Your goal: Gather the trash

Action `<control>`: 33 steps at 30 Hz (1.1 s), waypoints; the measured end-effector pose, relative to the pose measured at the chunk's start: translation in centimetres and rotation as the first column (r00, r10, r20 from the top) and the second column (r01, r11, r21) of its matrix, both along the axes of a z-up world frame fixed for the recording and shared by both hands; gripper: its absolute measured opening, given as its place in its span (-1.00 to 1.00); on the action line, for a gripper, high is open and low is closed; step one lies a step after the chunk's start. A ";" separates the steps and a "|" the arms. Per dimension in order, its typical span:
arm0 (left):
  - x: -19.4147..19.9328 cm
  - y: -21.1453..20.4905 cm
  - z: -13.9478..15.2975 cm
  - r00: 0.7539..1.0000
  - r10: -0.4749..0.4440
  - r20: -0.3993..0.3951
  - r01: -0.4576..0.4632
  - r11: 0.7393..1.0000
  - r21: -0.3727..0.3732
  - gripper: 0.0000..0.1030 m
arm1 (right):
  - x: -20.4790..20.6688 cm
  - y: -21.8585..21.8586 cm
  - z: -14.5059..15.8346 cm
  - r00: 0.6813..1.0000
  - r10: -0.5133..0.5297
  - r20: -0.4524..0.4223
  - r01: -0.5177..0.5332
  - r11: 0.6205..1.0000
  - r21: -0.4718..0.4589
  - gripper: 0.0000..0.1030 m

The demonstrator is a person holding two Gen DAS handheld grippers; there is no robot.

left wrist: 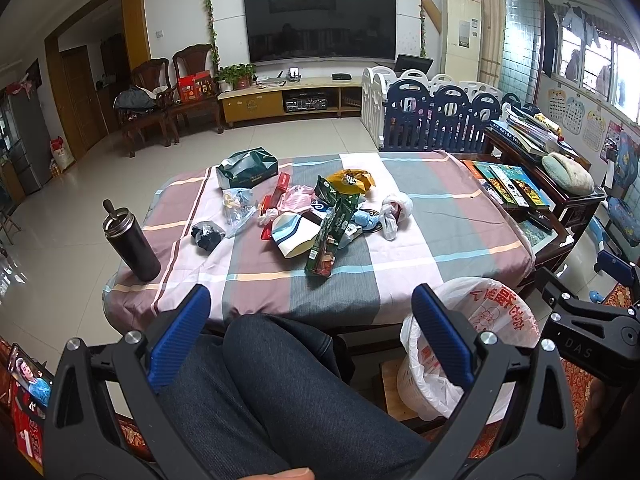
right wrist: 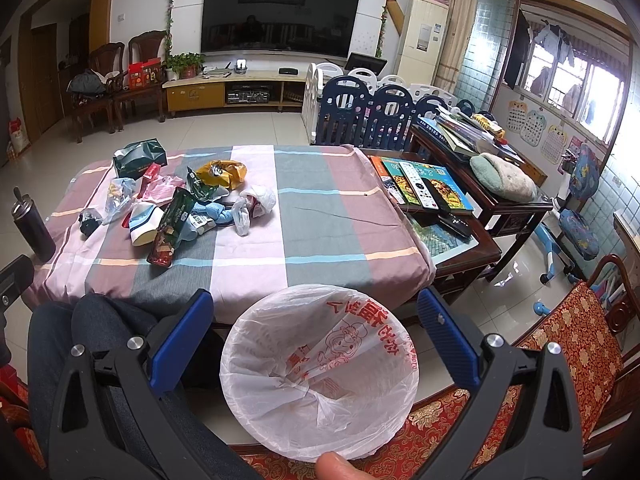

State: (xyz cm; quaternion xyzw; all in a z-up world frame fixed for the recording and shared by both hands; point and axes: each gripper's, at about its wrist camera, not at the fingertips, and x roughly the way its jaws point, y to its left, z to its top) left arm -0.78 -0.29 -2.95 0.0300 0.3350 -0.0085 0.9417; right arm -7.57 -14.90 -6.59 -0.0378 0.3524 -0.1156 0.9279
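Left wrist view: the left gripper (left wrist: 310, 336) hangs over the person's lap in dark trousers (left wrist: 280, 392), short of the table edge, its blue-padded jaws spread wide with nothing between them.
Right wrist view: the right gripper (right wrist: 314, 340) is held above the bin, jaws likewise spread wide and empty.
Bin: a white basket lined with a white plastic bag with red print (right wrist: 320, 372), standing below the table's near edge, to the right of the person's legs; it also shows in the left view (left wrist: 472, 344). Nothing can be made out inside the liner.
Table: covered by a plaid cloth of pink, grey and white blocks (left wrist: 420, 216).
Trash pile: gathered on the left-centre part of the cloth, well apart from both grippers.
Pile contents: a tall dark green snack packet (left wrist: 330, 236) lying nearest the person, a blue-and-cream striped wrapper (left wrist: 292, 234) touching it on the left, a knotted white plastic bag (left wrist: 394, 210) on the right, a yellow bag (left wrist: 352, 180) at the back, a pink plastic bag (left wrist: 298, 196), a crumpled clear bag (left wrist: 238, 204), and a small dark wad (left wrist: 206, 234) on the left fringe.
Green box: a dark green tissue box (left wrist: 246, 168) sits at the far left corner of the pile.
Flask: a dark insulated bottle (left wrist: 130, 240) stands upright at the table's left edge, apart from the pile.
Side table: books and remote controls (right wrist: 424, 188) lie on a wooden table just to the right.
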 end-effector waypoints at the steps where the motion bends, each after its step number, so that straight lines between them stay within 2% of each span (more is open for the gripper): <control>1: -0.3 0.0 -0.5 1.000 0.000 -0.001 0.000 1.000 0.000 0.94 | 0.0 0.0 0.0 1.000 0.000 0.000 0.000 1.000 0.000 0.94; 2: 0.0 0.0 0.0 1.000 0.000 -0.001 0.000 1.000 0.000 0.94 | 0.0 0.0 -0.1 1.000 0.000 -0.001 0.000 1.000 0.000 0.94; 11: -1.0 2.2 -3.8 0.999 0.019 -0.033 -0.019 1.000 0.002 0.94 | 0.6 -1.5 -0.7 0.999 -0.024 0.023 0.024 1.000 -0.009 0.94; 14: -0.8 4.9 -3.6 0.997 0.076 0.006 -0.076 0.996 -0.040 0.94 | 3.1 -1.3 -2.1 0.999 0.037 -0.037 -0.037 0.999 0.012 0.93; 16: -0.1 7.3 -3.8 0.990 0.140 0.021 -0.139 0.988 -0.064 0.94 | 5.1 -0.8 -3.9 0.993 0.066 -0.098 -0.062 0.997 0.047 0.78; 18: 0.2 9.8 -4.5 0.976 0.216 0.021 -0.214 0.975 -0.055 0.94 | 7.0 0.2 -5.8 0.983 0.102 -0.153 -0.090 0.993 0.079 0.38; 20: 1.1 11.8 -4.7 0.961 0.278 0.001 -0.278 0.960 -0.030 0.90 | 8.4 1.5 -7.6 0.974 0.140 -0.179 -0.119 0.985 0.121 0.17; 21: 1.3 12.7 -5.4 0.953 0.302 -0.012 -0.302 0.953 -0.026 0.73 | 9.3 2.2 -8.2 0.968 0.167 -0.190 -0.141 0.980 0.144 0.08; 22: 1.3 13.9 -6.1 0.945 0.325 -0.036 -0.326 0.945 -0.032 0.45 | 10.0 3.0 -8.9 0.961 0.191 -0.200 -0.159 0.974 0.163 0.05; 24: 1.2 16.1 -7.8 0.929 0.356 -0.095 -0.363 0.929 -0.066 0.15 | 11.7 4.8 -10.2 0.951 0.233 -0.203 -0.191 0.960 0.206 0.04; 25: 1.2 17.1 -8.3 0.923 0.365 -0.120 -0.375 0.924 -0.079 0.03 | 12.6 5.5 -10.5 0.950 0.248 -0.191 -0.201 0.951 0.235 0.05; 26: 1.3 17.6 -8.7 0.919 0.369 -0.136 -0.382 0.920 -0.083 0.01 | 13.5 6.0 -10.7 0.950 0.258 -0.177 -0.207 0.943 0.262 0.04; 28: 1.0 18.4 -9.7 0.915 0.368 -0.165 -0.385 0.919 -0.087 0.02 | 15.8 7.2 -11.3 0.953 0.270 -0.136 -0.212 0.918 0.335 0.12; 29: 0.7 18.7 -10.0 0.916 0.362 -0.174 -0.381 0.920 -0.094 0.05 | 16.8 7.8 -11.7 0.955 0.268 -0.129 -0.208 0.911 0.355 0.34; 30: 1.0 18.8 -10.2 0.916 0.355 -0.184 -0.378 0.920 -0.104 0.27 | 18.1 8.5 -12.3 0.955 0.271 -0.121 -0.205 0.898 0.390 0.54; 31: 0.7 19.1 -10.5 0.917 0.348 -0.195 -0.373 0.920 -0.116 0.52 | 19.3 9.3 -13.1 0.952 0.278 -0.125 -0.204 0.886 0.417 0.58; 33: -0.3 19.8 -11.0 0.920 0.331 -0.209 -0.363 0.922 -0.134 0.60 | 21.5 11.0 -14.6 0.944 0.291 -0.154 -0.202 0.880 0.430 0.58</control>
